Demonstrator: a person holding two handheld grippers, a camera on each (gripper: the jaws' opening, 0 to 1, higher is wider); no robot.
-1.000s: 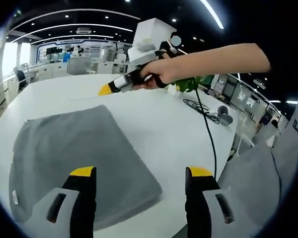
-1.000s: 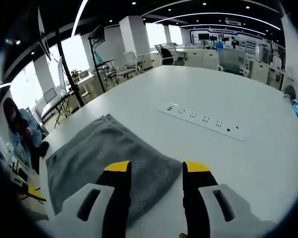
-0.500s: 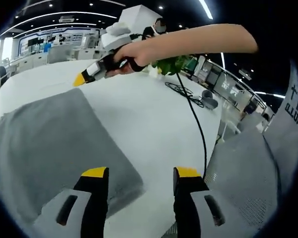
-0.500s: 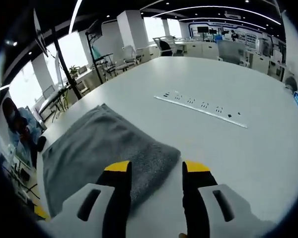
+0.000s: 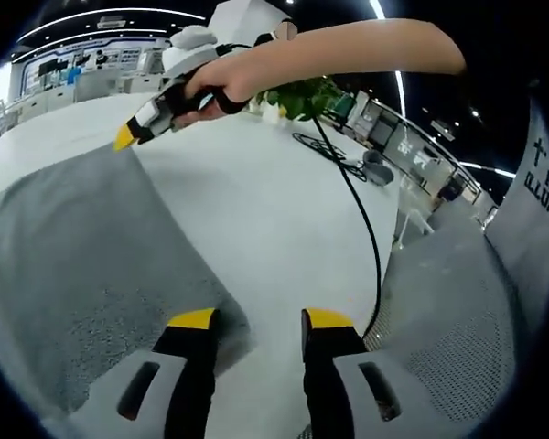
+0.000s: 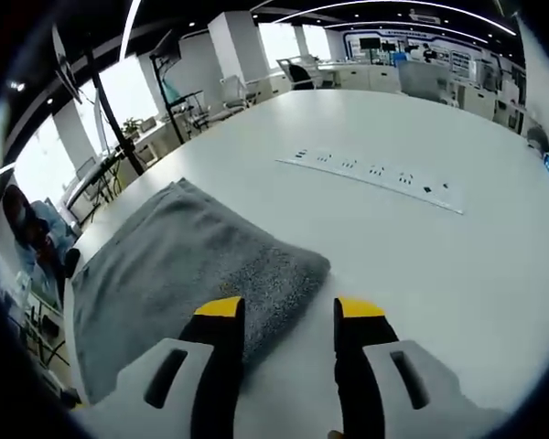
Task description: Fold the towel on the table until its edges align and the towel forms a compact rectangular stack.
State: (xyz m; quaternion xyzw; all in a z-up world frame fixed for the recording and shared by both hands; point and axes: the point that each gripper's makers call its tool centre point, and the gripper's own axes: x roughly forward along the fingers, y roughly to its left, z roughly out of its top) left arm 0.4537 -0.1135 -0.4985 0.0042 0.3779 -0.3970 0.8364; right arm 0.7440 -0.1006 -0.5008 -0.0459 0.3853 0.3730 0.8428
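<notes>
A grey towel [image 5: 82, 265] lies flat on the white table [image 6: 439, 247], and each gripper is lowered at one of its corners with jaws parted and nothing held: the left gripper [image 5: 252, 322] and the right gripper [image 6: 280, 309]. For a clean fold, both corners are best pinched at once and carried level across the towel. Bare table lies open beyond the towel, short of the power strip [image 6: 371, 174]; a black cable [image 5: 361, 219] trails beside the towel, near the table edge.

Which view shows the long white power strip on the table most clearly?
The right gripper view. There the power strip lies in full length on the white table, beyond the grey towel, and its sockets can be made out. In the left gripper view I cannot make it out; the towel and the right gripper show there.
</notes>
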